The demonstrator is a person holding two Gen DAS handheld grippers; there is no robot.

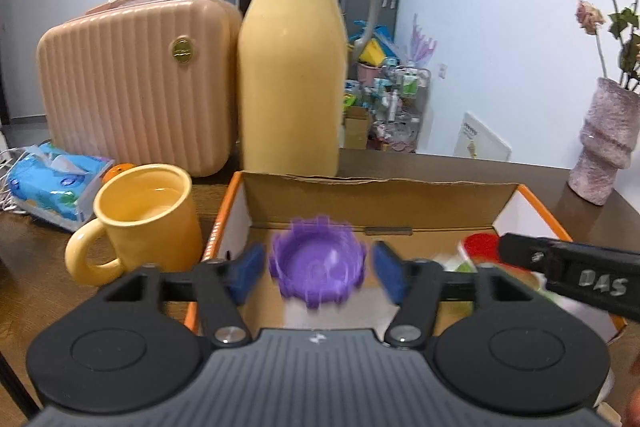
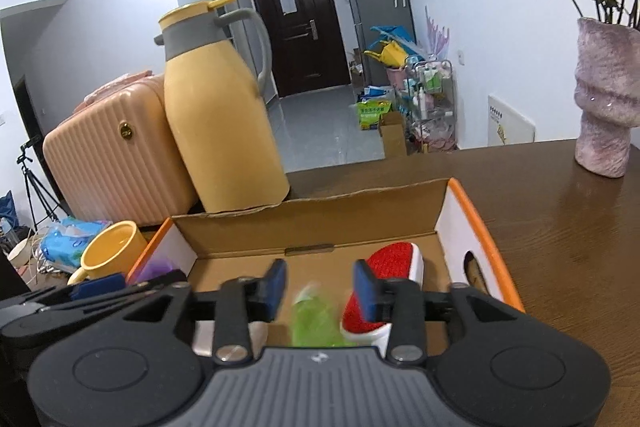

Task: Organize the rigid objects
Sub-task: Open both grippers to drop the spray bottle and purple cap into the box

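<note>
Over the cardboard box point(image 1: 360, 195), both jaws apart, empty; below, notched purple plastic cap point(image 1: 318, 263), blurred green piece point(image 2: 314, 319).

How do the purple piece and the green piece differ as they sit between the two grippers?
The purple piece is a notched, cup-like ring between the widely spread pads of the left gripper; the green piece is a blurred, translucent lump with no readable outline, between the narrower pads of the right gripper. Purple is at the cardboard box's left end; green is beside the red brush. Neither is touched by pads.
</note>
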